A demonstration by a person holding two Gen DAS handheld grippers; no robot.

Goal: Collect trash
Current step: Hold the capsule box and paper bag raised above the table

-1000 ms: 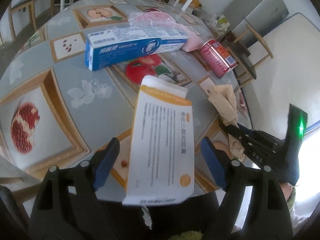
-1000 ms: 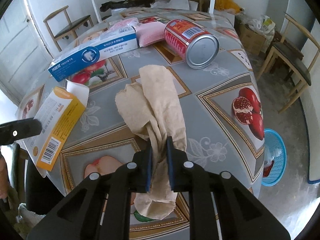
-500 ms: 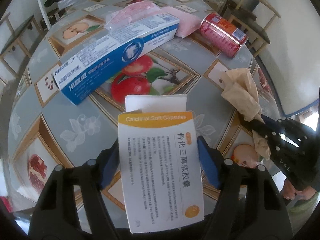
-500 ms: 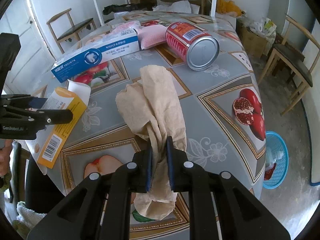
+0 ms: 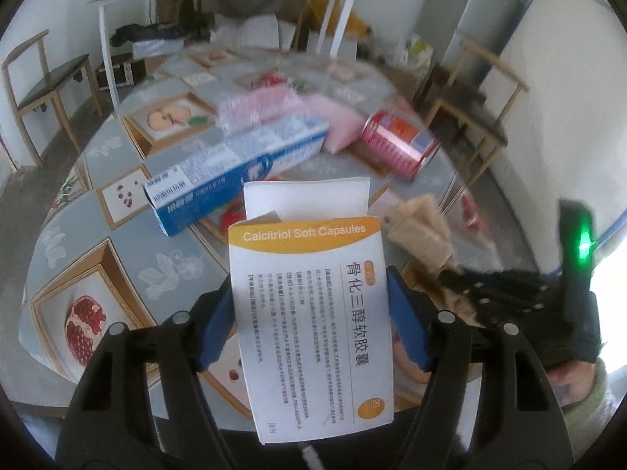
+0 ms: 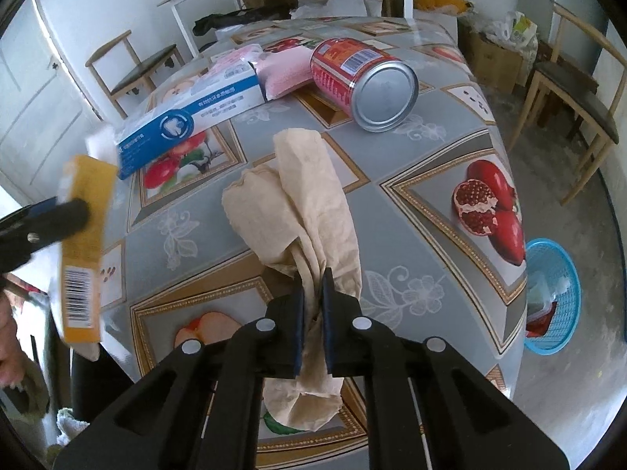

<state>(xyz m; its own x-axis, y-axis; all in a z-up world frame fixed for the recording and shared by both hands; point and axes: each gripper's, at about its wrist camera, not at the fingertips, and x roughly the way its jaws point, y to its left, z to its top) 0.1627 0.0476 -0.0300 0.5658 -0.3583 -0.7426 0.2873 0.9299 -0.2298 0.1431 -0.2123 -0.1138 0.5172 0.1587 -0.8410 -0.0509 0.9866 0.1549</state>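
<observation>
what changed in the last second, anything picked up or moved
The left gripper closed on the capsule box and lifted it off the table. The right gripper, already pinching the brown paper wad, squeezed tighter. Toothpaste box, red can and pink pack stayed put.

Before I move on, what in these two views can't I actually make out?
- Blue basket contents: right wrist view, too small and cut by the table edge.
- Red can label: left wrist view, motion blur.
- Table under the capsule box: hidden by the box in the left claw.
- Paper towel lower end: behind the right claw.
</observation>
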